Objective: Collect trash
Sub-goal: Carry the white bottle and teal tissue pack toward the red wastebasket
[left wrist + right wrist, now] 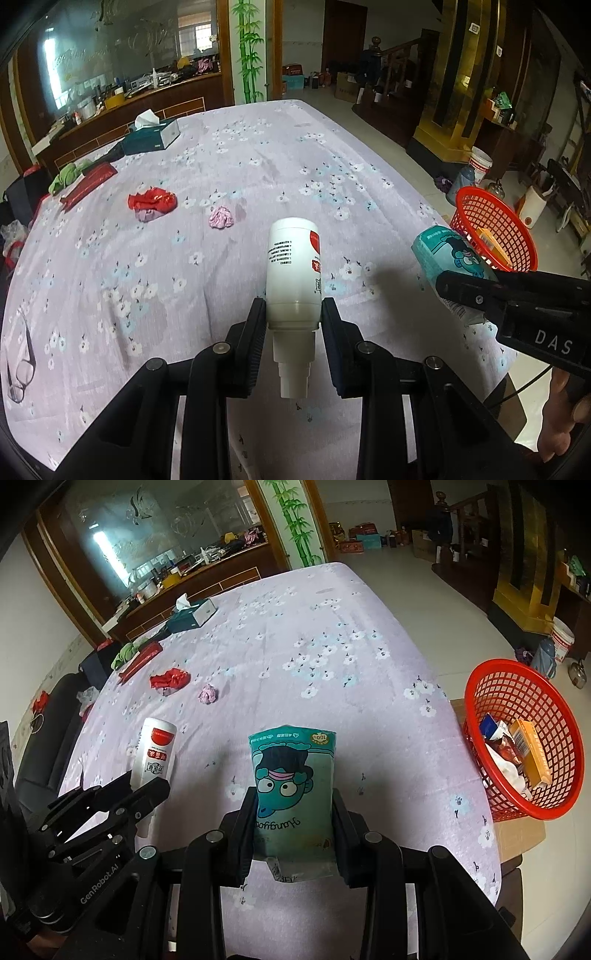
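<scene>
My left gripper [294,310] is shut on a white bottle [293,273] with a red label, held above the tablecloth; the bottle [154,751] also shows at the left of the right wrist view. My right gripper [294,805] is shut on a teal cartoon-printed packet [294,786], seen again in the left wrist view as the packet [448,258] beside the red mesh basket [517,236]. The basket [480,686] sits off the table's right edge on a cardboard box and holds several pieces of trash. A crumpled red wrapper [152,201] and a pink wad [221,217] lie on the cloth farther away.
A floral lilac cloth covers the table [258,155]. At its far left stand a tissue box [153,134], a green cloth [68,177] and a long red packet [88,186]. Glasses [22,369] lie near the left edge. A person's hand [561,406] holds the right gripper.
</scene>
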A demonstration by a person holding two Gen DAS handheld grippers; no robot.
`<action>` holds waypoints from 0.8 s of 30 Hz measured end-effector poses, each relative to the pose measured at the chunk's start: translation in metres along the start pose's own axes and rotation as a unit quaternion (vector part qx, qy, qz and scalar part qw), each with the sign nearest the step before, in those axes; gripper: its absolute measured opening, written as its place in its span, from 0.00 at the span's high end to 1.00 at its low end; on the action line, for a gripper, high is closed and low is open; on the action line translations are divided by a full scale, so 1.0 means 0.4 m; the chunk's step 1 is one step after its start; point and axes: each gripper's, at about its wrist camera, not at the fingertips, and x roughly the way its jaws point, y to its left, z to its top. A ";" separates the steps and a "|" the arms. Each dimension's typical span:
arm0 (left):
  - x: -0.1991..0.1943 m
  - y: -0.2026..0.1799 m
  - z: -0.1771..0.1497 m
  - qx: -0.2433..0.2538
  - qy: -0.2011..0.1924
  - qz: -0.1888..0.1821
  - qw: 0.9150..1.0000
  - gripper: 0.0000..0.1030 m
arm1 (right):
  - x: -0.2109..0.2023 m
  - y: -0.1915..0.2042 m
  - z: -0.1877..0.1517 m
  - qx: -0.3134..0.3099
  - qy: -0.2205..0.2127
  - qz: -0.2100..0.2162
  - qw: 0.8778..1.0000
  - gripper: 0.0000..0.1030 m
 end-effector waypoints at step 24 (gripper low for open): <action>0.015 -0.017 0.004 0.005 0.006 0.003 1.000 0.72 | 0.005 -0.037 0.011 0.012 0.005 0.008 1.000 0.63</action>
